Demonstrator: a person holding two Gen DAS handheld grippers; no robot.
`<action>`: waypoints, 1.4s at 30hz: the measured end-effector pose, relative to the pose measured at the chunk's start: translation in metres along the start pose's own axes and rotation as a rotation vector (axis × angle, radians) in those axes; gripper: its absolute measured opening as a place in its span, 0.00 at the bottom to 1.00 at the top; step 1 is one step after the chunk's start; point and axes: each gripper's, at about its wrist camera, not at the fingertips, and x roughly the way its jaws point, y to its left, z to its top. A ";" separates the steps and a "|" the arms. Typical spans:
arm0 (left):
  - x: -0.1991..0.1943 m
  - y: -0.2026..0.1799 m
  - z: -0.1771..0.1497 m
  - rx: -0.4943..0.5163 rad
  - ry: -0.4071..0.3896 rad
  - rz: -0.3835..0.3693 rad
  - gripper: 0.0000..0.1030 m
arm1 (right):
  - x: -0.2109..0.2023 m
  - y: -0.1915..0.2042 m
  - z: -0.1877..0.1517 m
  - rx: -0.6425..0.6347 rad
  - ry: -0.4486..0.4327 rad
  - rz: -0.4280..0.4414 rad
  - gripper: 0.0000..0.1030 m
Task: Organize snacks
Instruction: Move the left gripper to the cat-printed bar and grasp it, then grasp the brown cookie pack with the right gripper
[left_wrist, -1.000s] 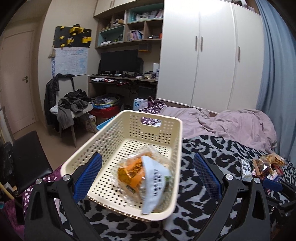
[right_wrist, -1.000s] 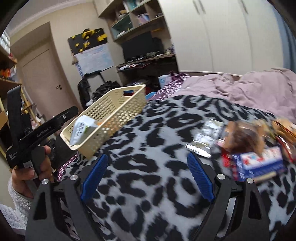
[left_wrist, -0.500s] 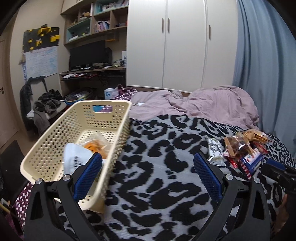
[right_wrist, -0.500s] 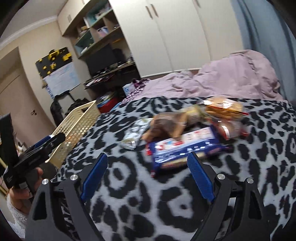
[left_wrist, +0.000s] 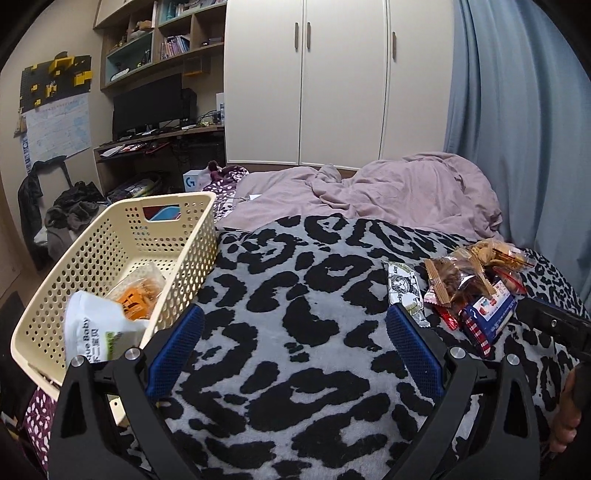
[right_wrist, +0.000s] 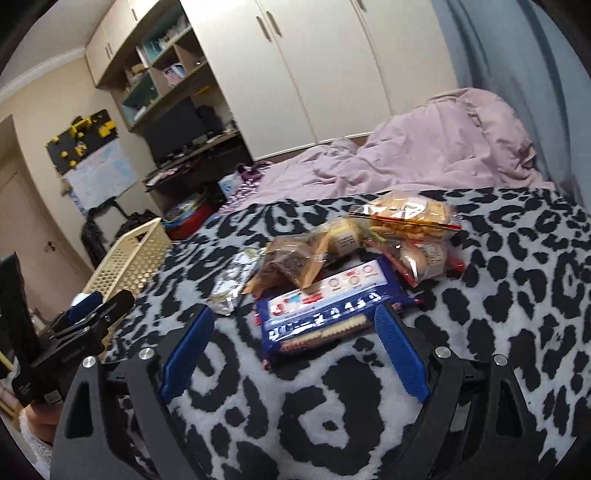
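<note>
Left wrist view: left gripper (left_wrist: 293, 341) hovering over leopard blanket (left_wrist: 295, 295), fingers apart, empty; basket (left_wrist: 177, 236) lying left of it, holding white packet (left_wrist: 94, 334).

Right wrist view: right gripper (right_wrist: 295, 341) hanging wide open, straddling blue biscuit pack (right_wrist: 325, 306) at snack pile (right_wrist: 369, 240); touching unclear.

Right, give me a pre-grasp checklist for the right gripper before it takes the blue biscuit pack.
1. Right gripper open: ok.
2. Blue biscuit pack between the blue pads: ok, near end only.
3. Pack free of other snacks: not ok, brown snack bag overlaps its far edge.
4. Basket has room: ok, two packets inside.
5. Left gripper empty: ok, open over the blanket.
</note>
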 end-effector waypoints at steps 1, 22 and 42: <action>0.005 -0.003 0.001 0.013 0.007 -0.002 0.97 | 0.002 0.000 0.000 -0.001 0.004 -0.035 0.86; 0.095 -0.072 0.021 0.132 0.281 -0.173 0.97 | 0.001 -0.028 -0.010 0.083 0.012 -0.021 0.86; 0.107 -0.064 0.028 0.112 0.296 -0.244 0.37 | -0.001 -0.032 -0.010 0.086 0.009 -0.006 0.86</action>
